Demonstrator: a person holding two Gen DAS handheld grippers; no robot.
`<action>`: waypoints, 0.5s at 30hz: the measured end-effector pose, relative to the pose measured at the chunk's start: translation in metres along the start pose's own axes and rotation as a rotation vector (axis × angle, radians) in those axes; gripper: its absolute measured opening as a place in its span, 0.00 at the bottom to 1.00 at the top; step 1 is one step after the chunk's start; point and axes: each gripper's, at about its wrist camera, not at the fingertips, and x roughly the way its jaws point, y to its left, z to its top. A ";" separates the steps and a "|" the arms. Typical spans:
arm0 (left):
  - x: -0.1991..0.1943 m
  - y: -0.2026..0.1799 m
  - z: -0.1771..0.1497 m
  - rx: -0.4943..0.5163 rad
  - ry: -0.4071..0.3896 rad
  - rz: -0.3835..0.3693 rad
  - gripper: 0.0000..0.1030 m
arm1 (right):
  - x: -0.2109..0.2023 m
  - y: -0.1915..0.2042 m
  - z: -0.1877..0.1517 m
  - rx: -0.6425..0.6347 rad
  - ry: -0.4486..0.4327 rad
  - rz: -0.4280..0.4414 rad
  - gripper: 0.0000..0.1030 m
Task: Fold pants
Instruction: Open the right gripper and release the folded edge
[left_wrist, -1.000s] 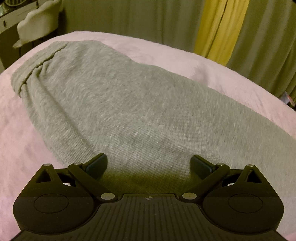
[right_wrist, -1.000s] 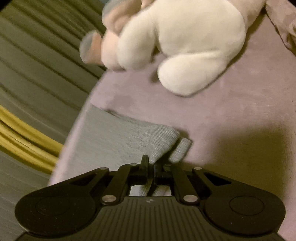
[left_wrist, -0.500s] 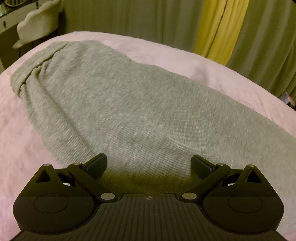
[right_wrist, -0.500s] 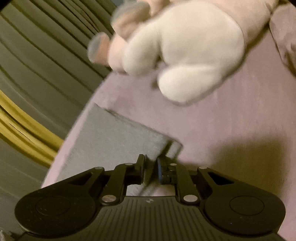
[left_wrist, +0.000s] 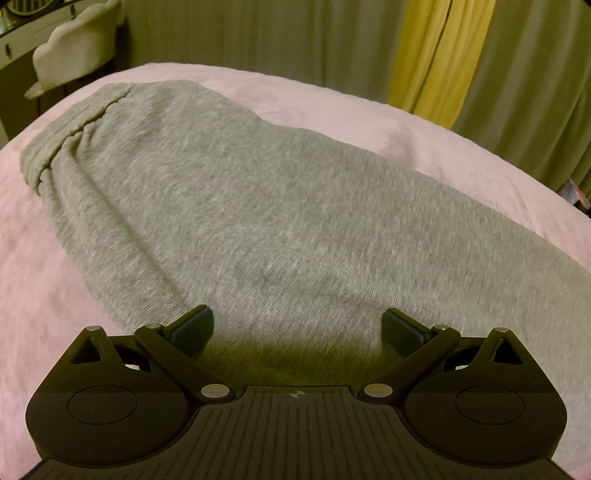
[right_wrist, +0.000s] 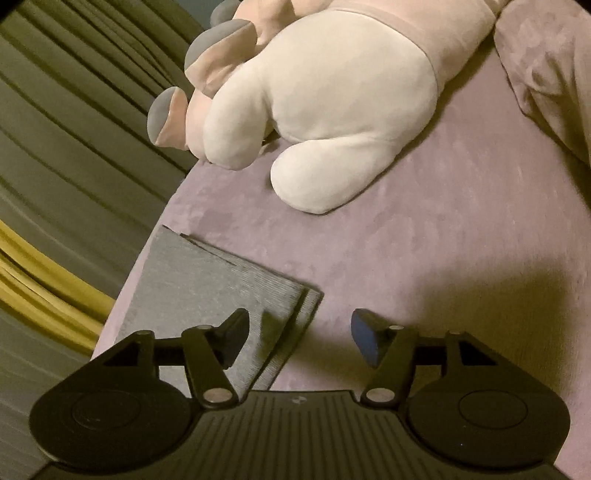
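Observation:
Grey pants lie flat along the pink bed cover, their gathered waistband at the far left. My left gripper hovers open over the near part of the fabric, nothing between its pads. In the right wrist view the ribbed leg cuffs lie stacked flat near the bed's left edge. My right gripper is opening just behind them. Its left finger sits over the cuff fabric, its right finger over the bare purple cover. The pads press on nothing.
A large white plush toy lies on the bed beyond the cuffs, with a pillow at the far right. Green and yellow curtains hang behind the bed. A white chair and a desk stand at the far left.
My right gripper was shut on the cuffs, then opened wide and let them go; the cuffs now lie flat. The left gripper and the waist end have not moved.

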 end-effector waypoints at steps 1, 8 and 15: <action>0.000 -0.001 0.000 0.001 0.000 0.001 0.99 | 0.000 -0.001 0.000 0.015 0.001 0.018 0.71; 0.001 -0.002 -0.001 0.008 0.000 0.004 0.99 | 0.005 0.005 -0.002 0.002 0.010 0.051 0.82; 0.001 -0.001 -0.001 0.012 0.000 0.006 0.99 | 0.014 0.017 -0.004 -0.054 0.009 0.053 0.83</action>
